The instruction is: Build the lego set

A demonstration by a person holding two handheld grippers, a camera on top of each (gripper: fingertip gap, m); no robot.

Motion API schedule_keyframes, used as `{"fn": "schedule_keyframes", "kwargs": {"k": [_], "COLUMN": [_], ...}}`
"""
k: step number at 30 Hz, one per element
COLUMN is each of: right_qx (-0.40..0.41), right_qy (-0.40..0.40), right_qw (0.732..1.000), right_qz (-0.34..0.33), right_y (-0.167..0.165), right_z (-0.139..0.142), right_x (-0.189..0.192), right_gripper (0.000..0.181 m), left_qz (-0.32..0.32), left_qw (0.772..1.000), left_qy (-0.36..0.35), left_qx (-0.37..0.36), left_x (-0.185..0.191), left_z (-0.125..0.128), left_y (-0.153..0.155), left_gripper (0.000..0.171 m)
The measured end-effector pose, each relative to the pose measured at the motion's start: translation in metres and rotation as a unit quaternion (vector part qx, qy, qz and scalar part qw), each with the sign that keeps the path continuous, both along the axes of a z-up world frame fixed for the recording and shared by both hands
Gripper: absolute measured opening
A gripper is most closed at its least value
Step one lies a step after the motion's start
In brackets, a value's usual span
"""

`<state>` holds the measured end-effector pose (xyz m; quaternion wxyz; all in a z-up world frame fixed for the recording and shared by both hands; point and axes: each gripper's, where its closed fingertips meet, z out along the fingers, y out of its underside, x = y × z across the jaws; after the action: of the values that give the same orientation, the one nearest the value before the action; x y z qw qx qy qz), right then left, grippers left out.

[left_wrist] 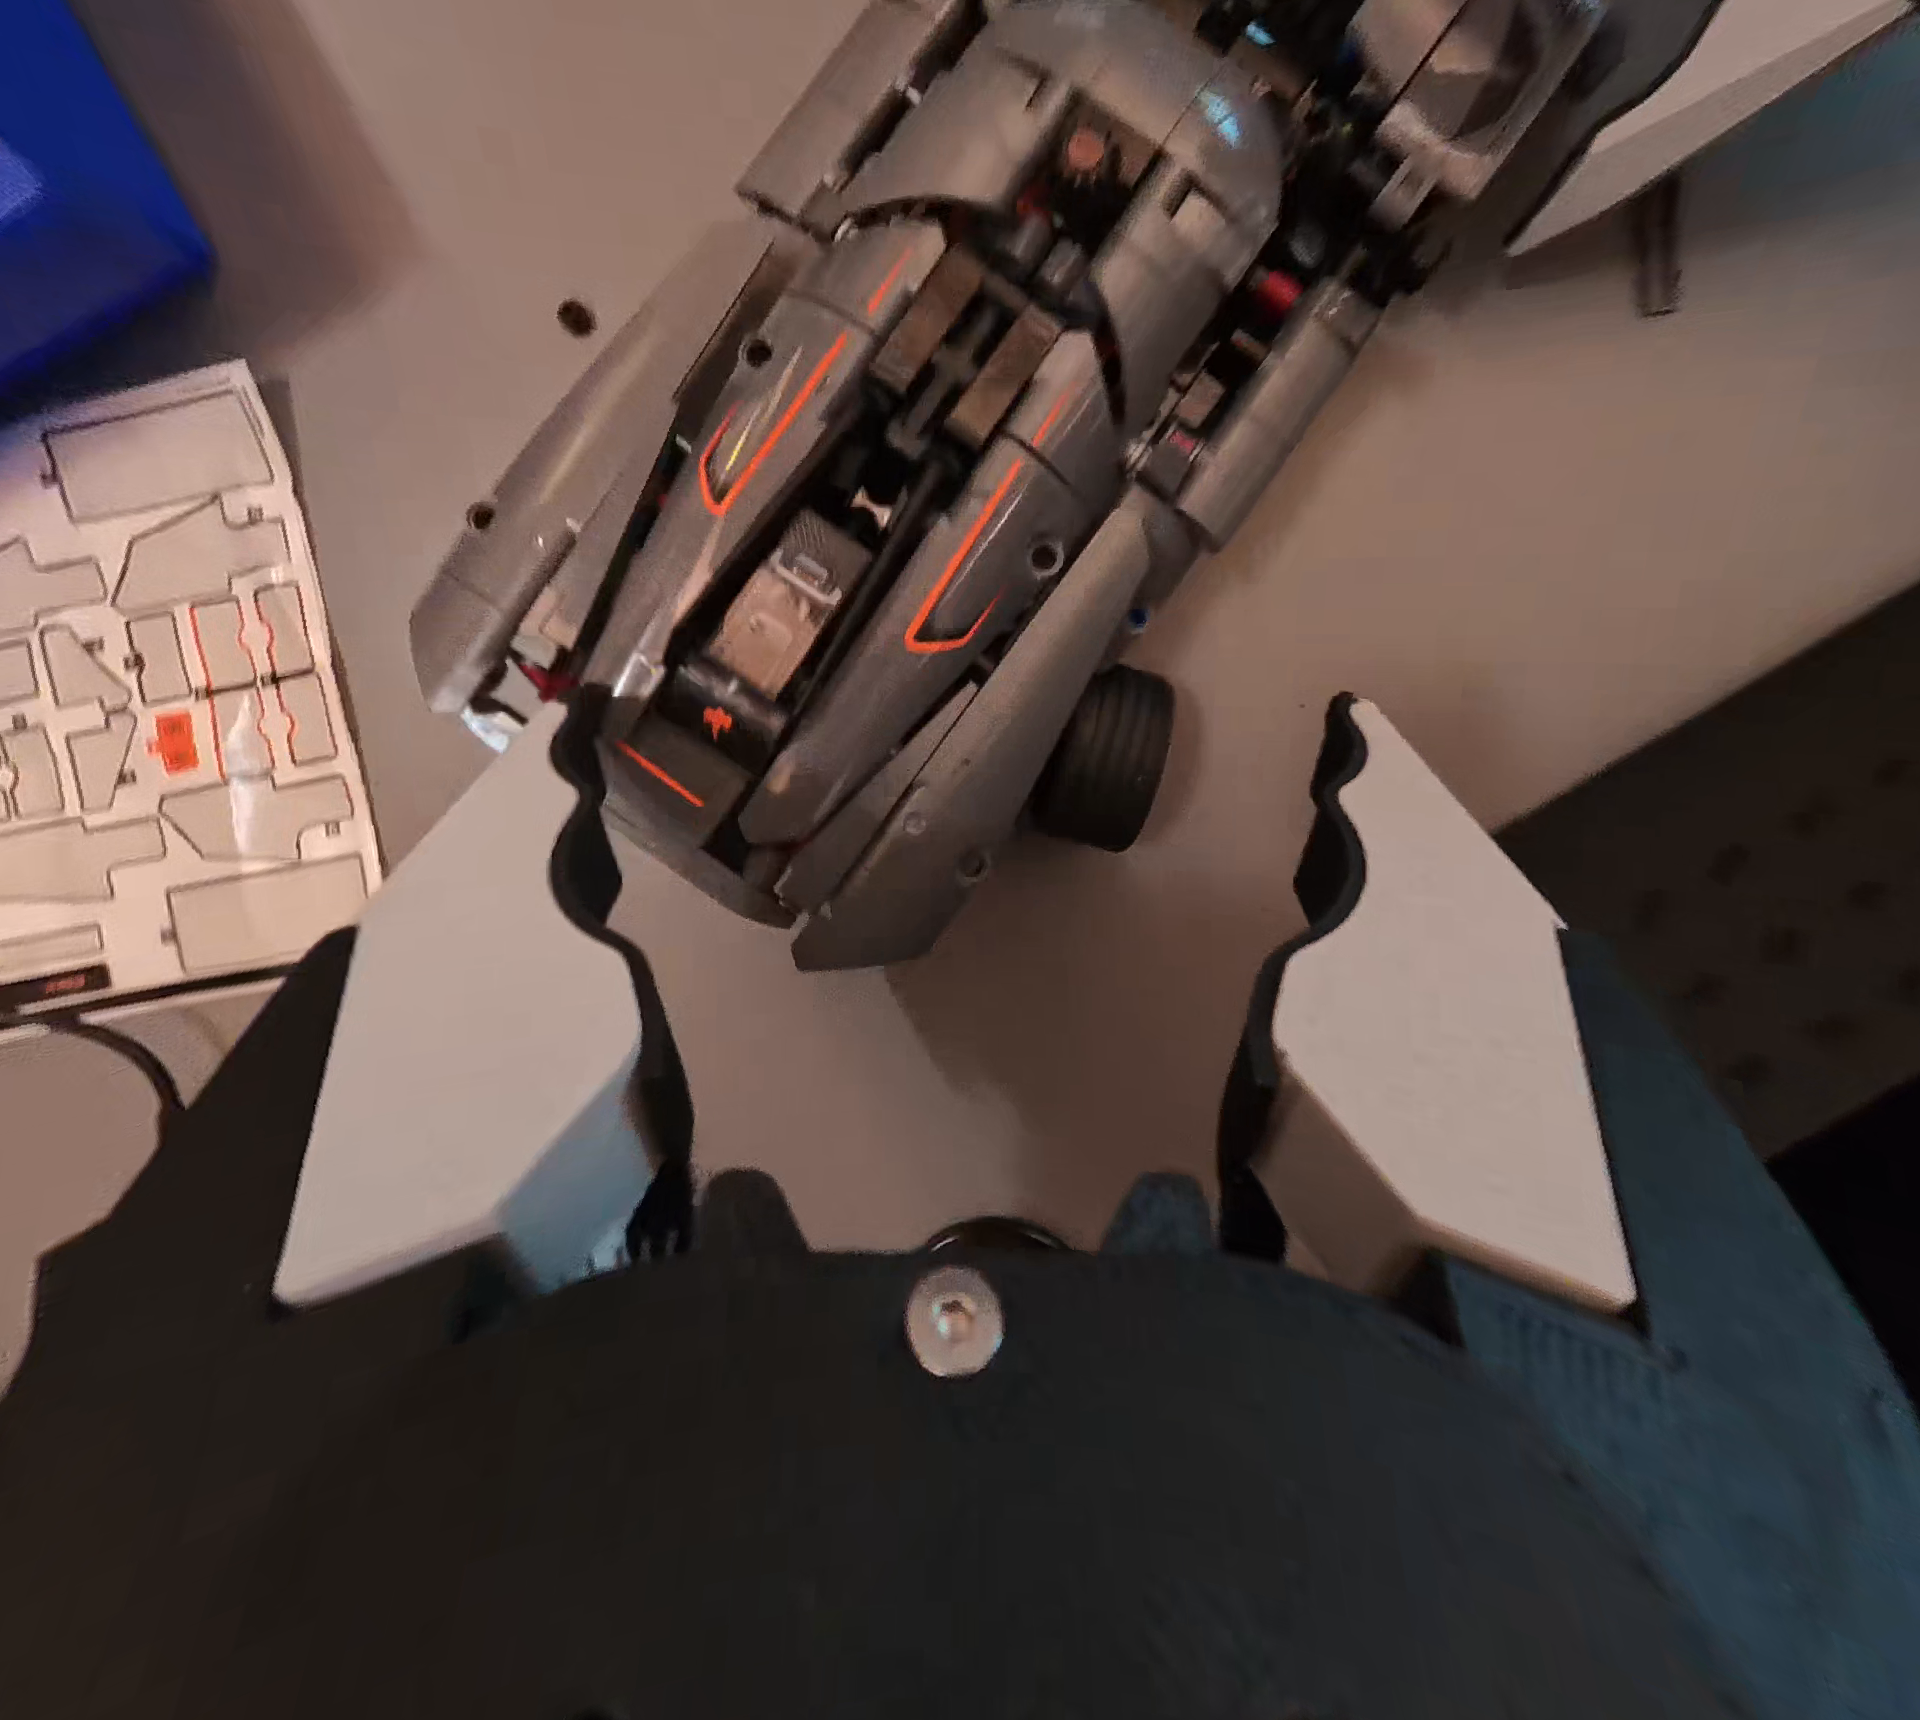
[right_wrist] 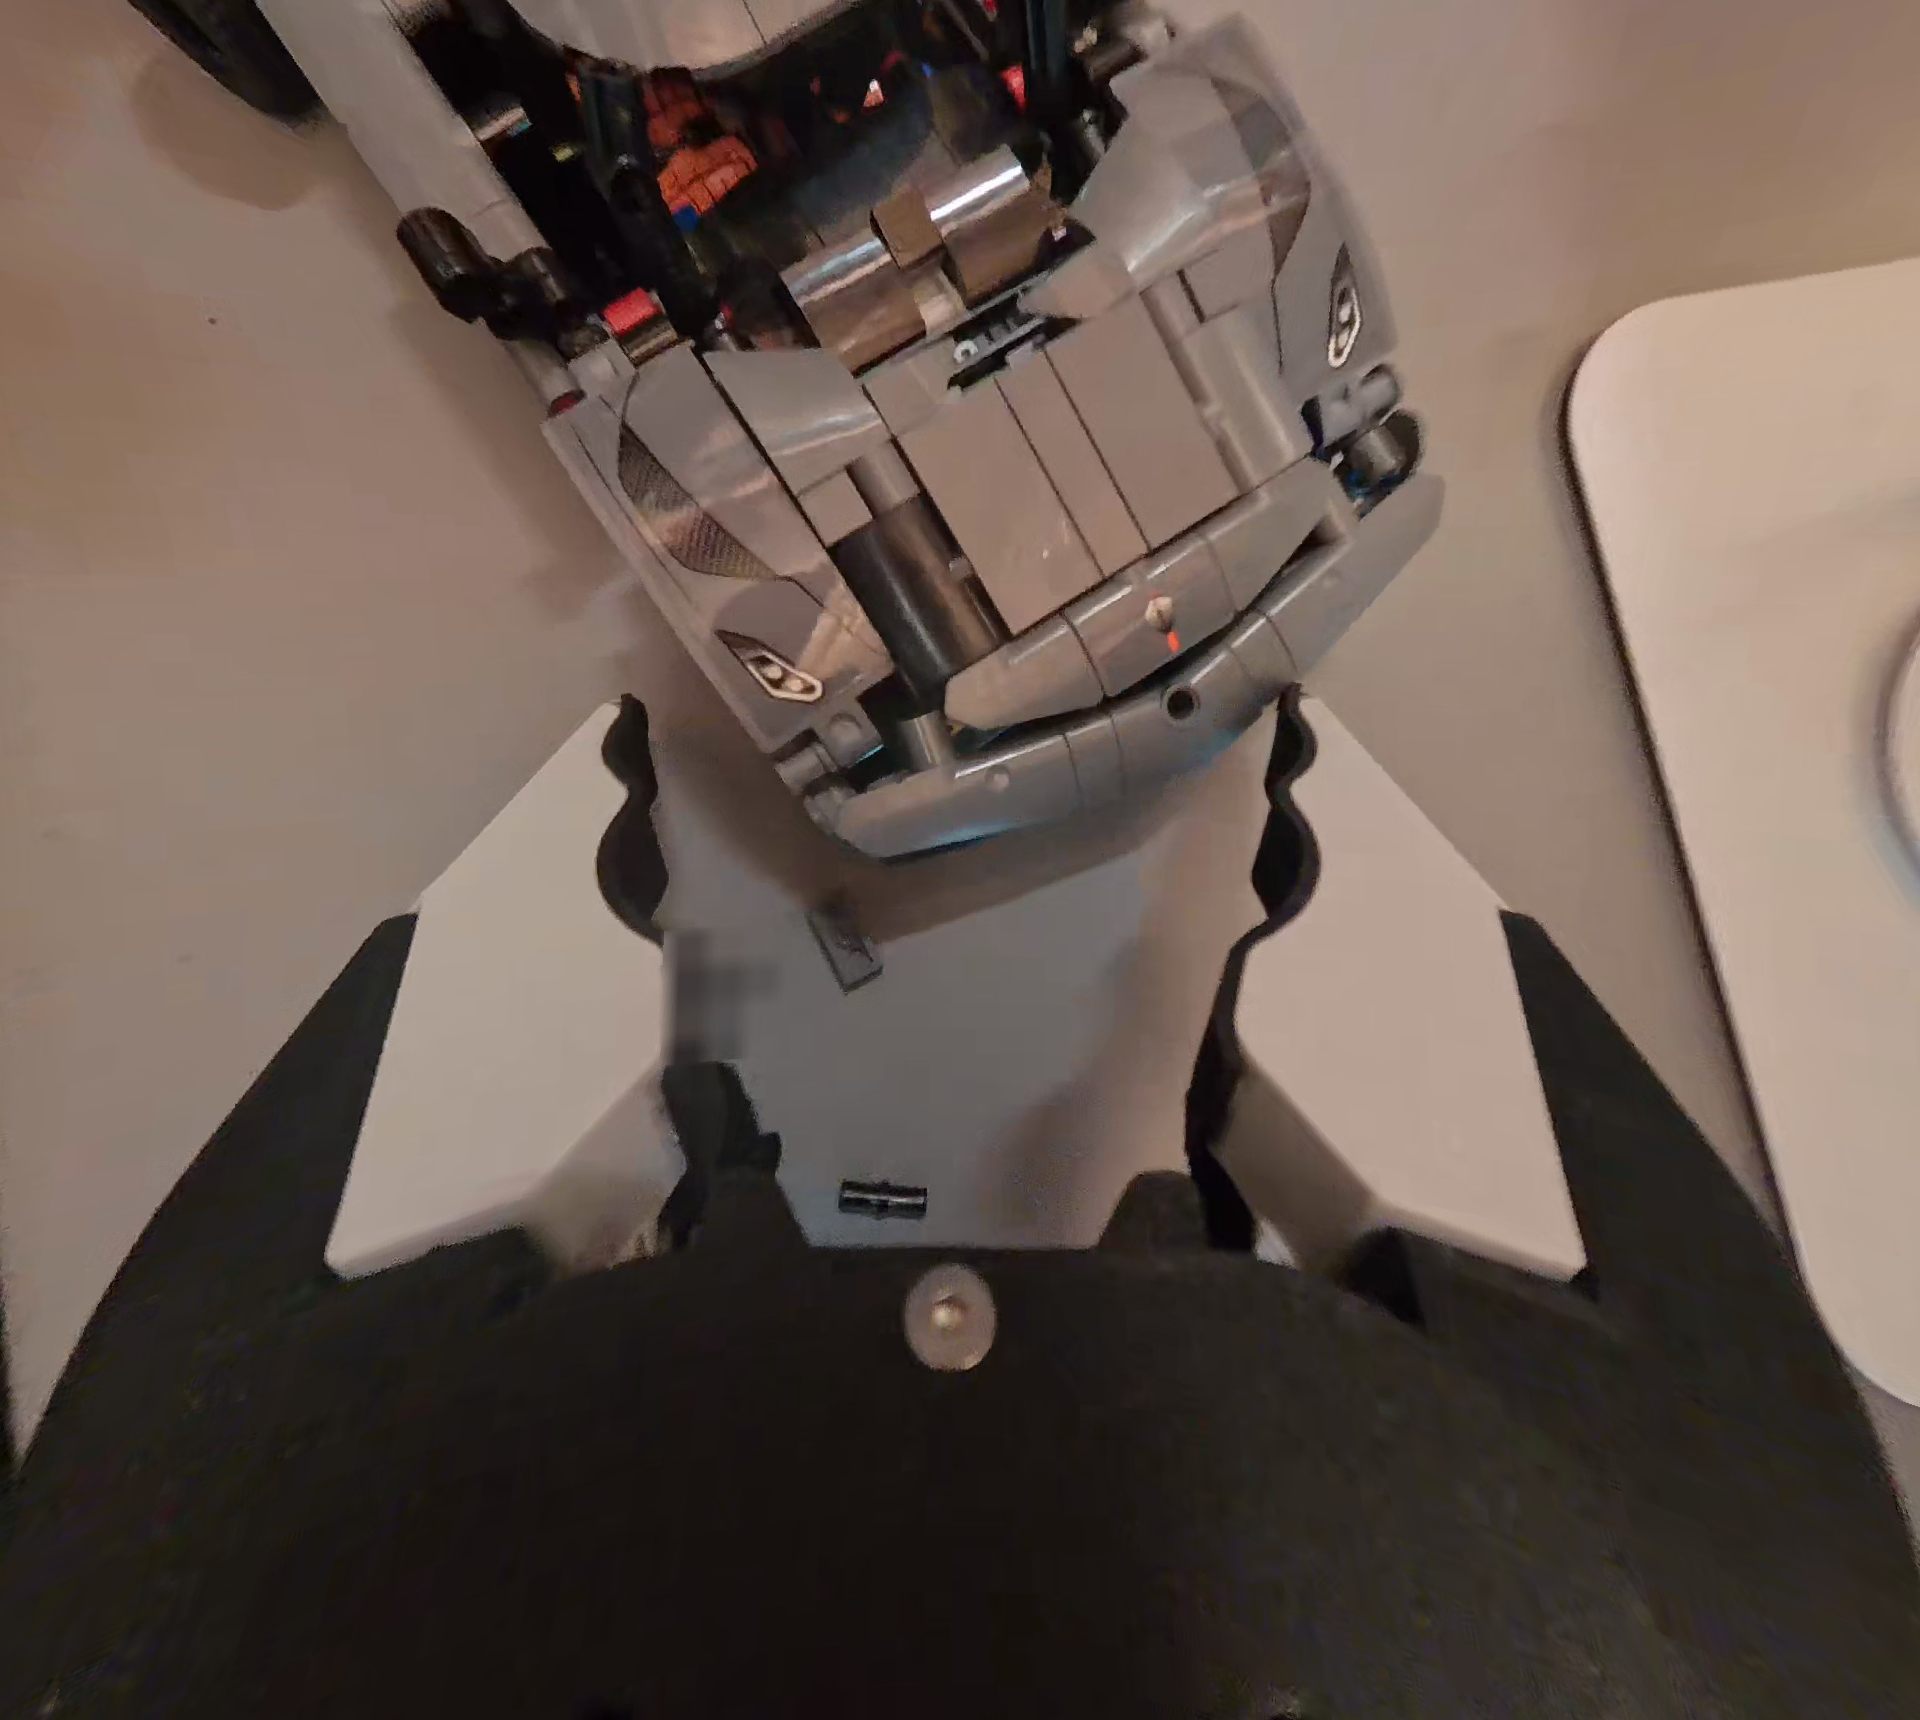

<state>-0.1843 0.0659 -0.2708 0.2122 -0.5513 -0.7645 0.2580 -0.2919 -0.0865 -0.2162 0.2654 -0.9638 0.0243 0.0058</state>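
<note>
**Both grippers spread wide at either end of the grey lego car**

In the left wrist view, a blue box (left_wrist: 73,195) sits at the far left edge, with a sticker sheet (left_wrist: 166,683) just below it on the pale table (left_wrist: 499,60). To the right, the grey lego car (left_wrist: 935,444) lies diagonally, its orange-striped rear toward the camera and one black tyre (left_wrist: 1107,771) showing at its near corner. The left gripper (left_wrist: 956,735) has its jaws wide apart, holding nothing; its left fingertip looks to meet the car's rear corner.

In the right wrist view, the car's nose (right_wrist: 1039,610) points at the right gripper (right_wrist: 961,714), whose jaws likewise stand apart and empty. Between the fingers lie a small grey piece (right_wrist: 844,948) and a black pin (right_wrist: 883,1197). A white pad (right_wrist: 1766,735) lies at the right.
</note>
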Motion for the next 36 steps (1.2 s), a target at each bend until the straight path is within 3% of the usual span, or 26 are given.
{"fn": "schedule_keyframes", "kwargs": {"k": [6, 11, 20, 36], "right_qx": [-0.017, -0.021, -0.018, -0.024], "right_qy": [-0.018, -0.014, -0.019, -0.032], "right_qw": [1.000, 0.999, 1.000, 0.999], "right_qz": [-0.020, -0.020, -0.010, -0.006], "right_y": [0.000, 0.000, -0.005, -0.012], "right_z": [-0.009, -0.010, -0.009, -0.002], "right_x": [0.001, -0.001, 0.003, 0.013], "right_gripper": [0.111, 0.109, 0.105, 0.099], "left_qz": [0.071, 0.102, 0.085, -0.010], "left_qw": [0.995, 0.993, 0.996, 0.999], "left_qy": [0.069, 0.054, 0.034, 0.032], "left_qx": [0.024, -0.017, -0.022, -0.019], "left_x": [-0.017, -0.024, -0.022, -0.040], "left_z": [-0.005, -0.029, -0.059, -0.060], "left_y": [-0.019, -0.036, -0.019, -0.003], "left_gripper": [0.133, 0.135, 0.129, 0.129]}}
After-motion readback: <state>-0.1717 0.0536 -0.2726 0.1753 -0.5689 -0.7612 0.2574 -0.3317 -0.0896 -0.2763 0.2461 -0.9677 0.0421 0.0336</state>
